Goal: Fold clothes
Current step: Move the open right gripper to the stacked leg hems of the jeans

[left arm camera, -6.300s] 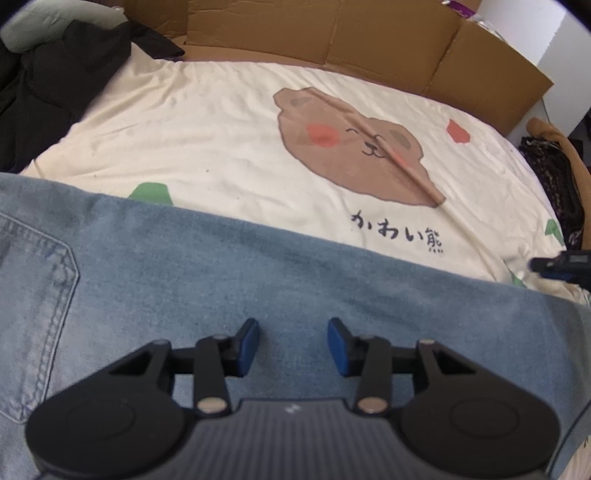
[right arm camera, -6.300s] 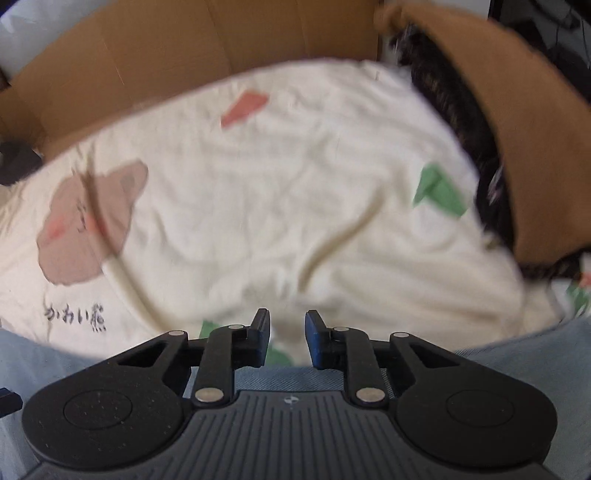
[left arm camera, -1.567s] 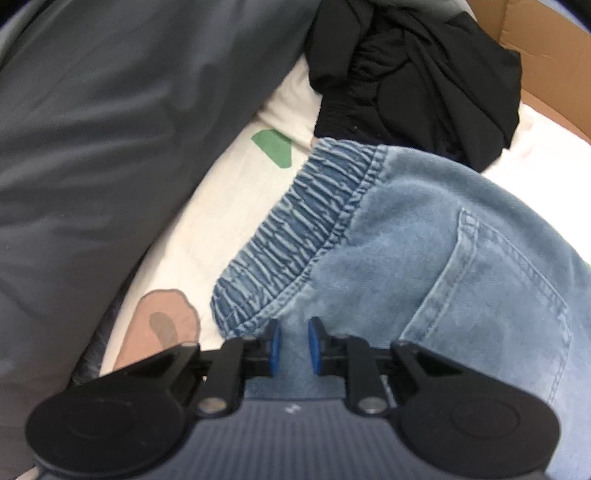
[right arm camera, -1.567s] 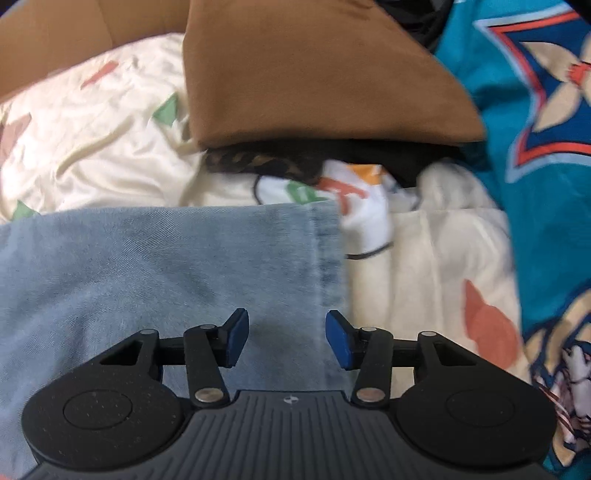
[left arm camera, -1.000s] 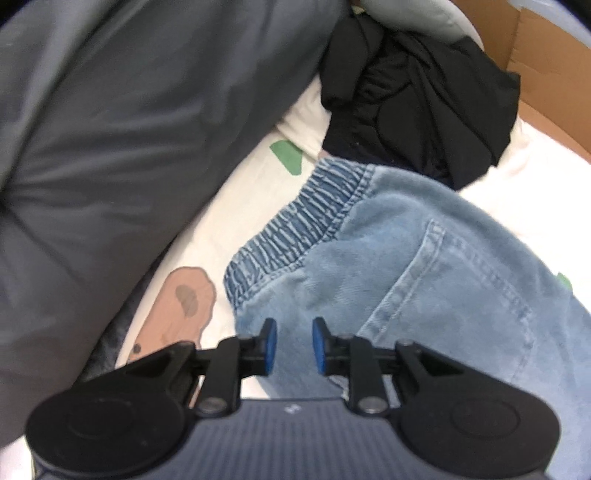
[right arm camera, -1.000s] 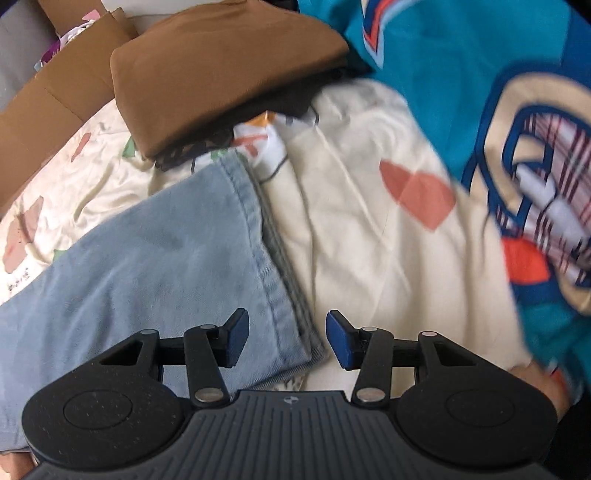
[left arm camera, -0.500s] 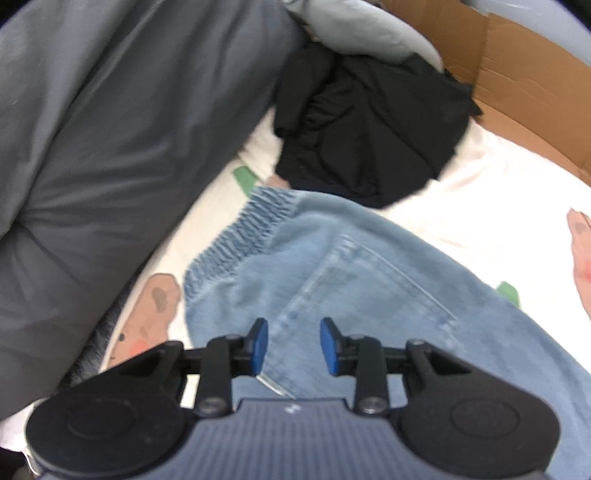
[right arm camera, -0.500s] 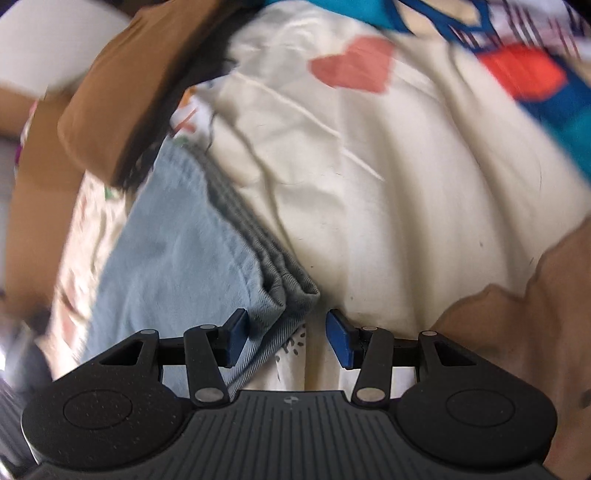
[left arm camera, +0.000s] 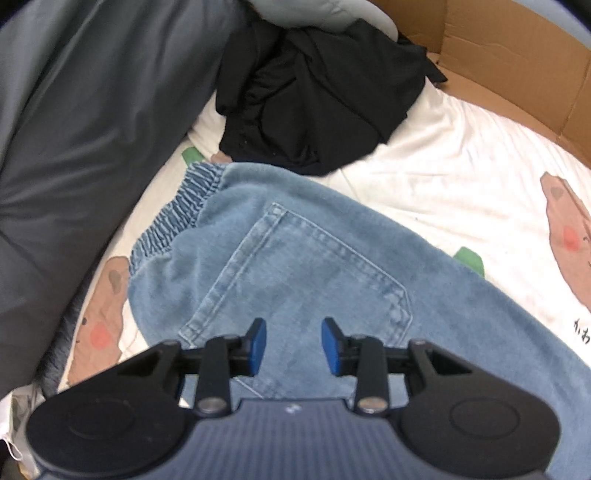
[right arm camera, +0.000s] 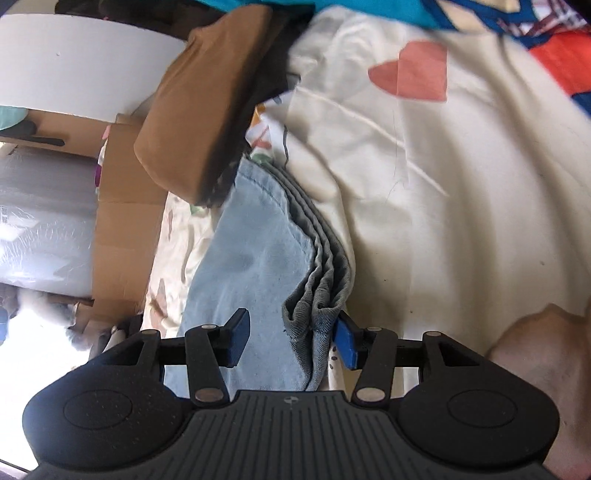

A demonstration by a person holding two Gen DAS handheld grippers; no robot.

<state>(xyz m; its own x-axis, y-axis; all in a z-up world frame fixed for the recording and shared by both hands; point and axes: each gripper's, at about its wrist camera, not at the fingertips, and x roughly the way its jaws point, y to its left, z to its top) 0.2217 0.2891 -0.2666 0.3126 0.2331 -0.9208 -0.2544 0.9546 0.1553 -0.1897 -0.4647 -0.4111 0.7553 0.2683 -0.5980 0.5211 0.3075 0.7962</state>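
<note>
Light blue jeans (left arm camera: pixel 314 266) lie folded lengthwise on a cream bedsheet (left arm camera: pixel 461 166) with bear prints. Their elastic waistband (left arm camera: pixel 177 218) points to the upper left and a back pocket faces up. My left gripper (left arm camera: pixel 293 341) is open and empty, just above the pocket area. In the right wrist view the stacked leg hems (right arm camera: pixel 317 280) of the jeans (right arm camera: pixel 251 266) sit between the open jaws of my right gripper (right arm camera: pixel 291 336); the hem corner touches the right pad.
A black garment pile (left arm camera: pixel 317 99) lies beyond the waistband. A grey duvet (left arm camera: pixel 74 122) fills the left. Cardboard (left arm camera: pixel 517 66) lines the far edge. A folded brown garment (right arm camera: pixel 207 103) sits beyond the hems, and a teal patterned blanket (right arm camera: pixel 480 14) lies at the top right.
My left gripper has let go of the waistband, opened and pulled back over the pocket. My right gripper has swung round the hem end and now straddles the stacked hems.
</note>
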